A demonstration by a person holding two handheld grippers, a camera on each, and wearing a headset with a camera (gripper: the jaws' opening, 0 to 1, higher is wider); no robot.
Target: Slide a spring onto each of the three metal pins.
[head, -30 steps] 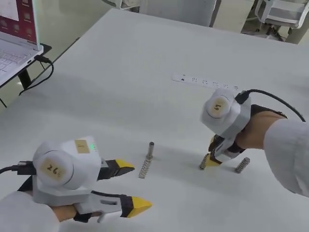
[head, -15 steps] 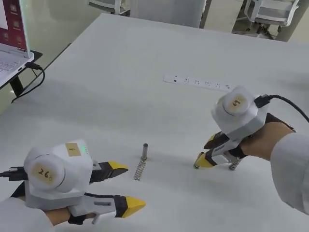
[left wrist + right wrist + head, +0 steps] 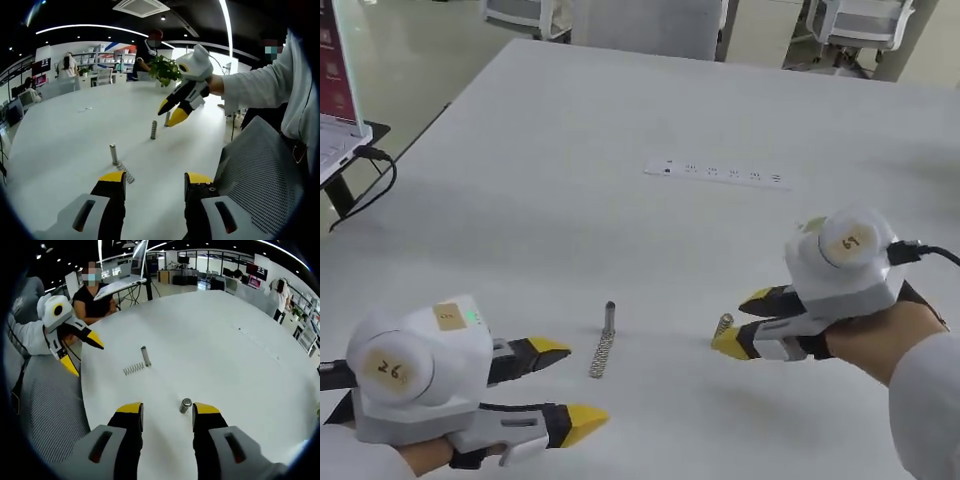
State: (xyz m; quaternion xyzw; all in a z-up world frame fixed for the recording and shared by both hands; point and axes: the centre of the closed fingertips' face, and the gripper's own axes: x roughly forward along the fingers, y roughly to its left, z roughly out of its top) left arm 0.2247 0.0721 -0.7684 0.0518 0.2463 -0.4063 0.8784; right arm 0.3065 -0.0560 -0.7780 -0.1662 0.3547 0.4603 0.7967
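Springs, status by item: one spring (image 3: 601,355) lies loose and flat on the white desk (image 3: 570,200), with its far end just beside the foot of a bare metal pin (image 3: 610,316). I cannot tell whether the two touch. That pin stands upright near the front middle of the desk with nothing on it.

A second pin (image 3: 724,324) stands upright to the right with coils round its shaft. It sits between the yellow tips of the right tongs (image 3: 738,320), closer to the nearer tip. The right tongs are held low over the desk with their tips spread, and they grip nothing.

In the left gripper view, a further coiled upright (image 3: 167,118) shows just beside the right tongs' tips.

The left tongs (image 3: 568,385) are at the front left, just above the desk. Their tips are spread wide and they hold nothing. They point toward the bare pin and the loose spring and are clear of both.

A white power strip (image 3: 720,172) lies farther back on the desk, well apart from the pins.
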